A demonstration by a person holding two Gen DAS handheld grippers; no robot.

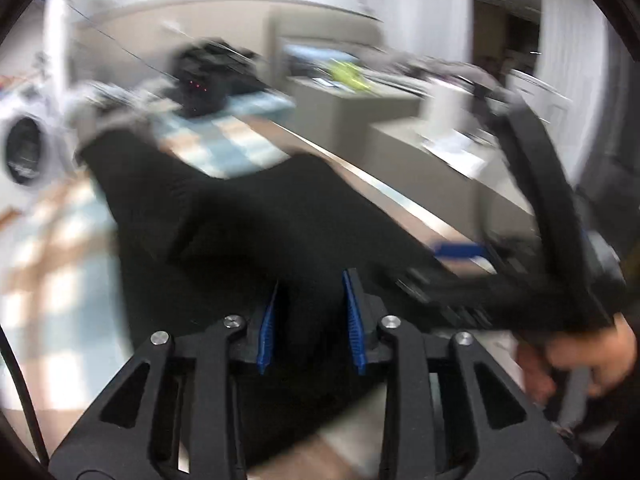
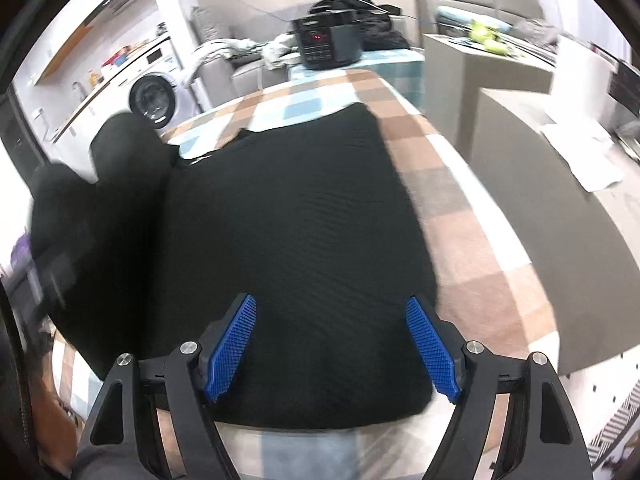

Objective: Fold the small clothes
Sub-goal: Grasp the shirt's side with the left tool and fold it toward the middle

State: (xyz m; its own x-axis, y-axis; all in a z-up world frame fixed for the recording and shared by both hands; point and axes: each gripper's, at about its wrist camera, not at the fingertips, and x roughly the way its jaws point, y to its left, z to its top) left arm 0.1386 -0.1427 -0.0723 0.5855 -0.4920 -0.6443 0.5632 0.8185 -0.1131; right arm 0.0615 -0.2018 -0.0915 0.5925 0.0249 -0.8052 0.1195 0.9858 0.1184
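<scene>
A black garment (image 2: 288,248) lies spread on the checked tablecloth (image 2: 472,240). My right gripper (image 2: 332,340) hovers over its near edge with its blue pads (image 2: 432,352) wide apart and nothing between them. In the blurred left wrist view, my left gripper (image 1: 312,320) has black cloth (image 1: 248,216) between its blue pads (image 1: 354,320) and holds a part of the garment lifted off the table. The right gripper's body (image 1: 560,240) and the hand holding it show at the right of the left wrist view.
A black appliance with a red display (image 2: 328,42) stands at the table's far end beside a dark clothes pile (image 2: 376,24). A washing machine (image 2: 154,96) is at the left. Grey boxes (image 2: 480,68) and a dark mat (image 2: 560,240) lie right of the table.
</scene>
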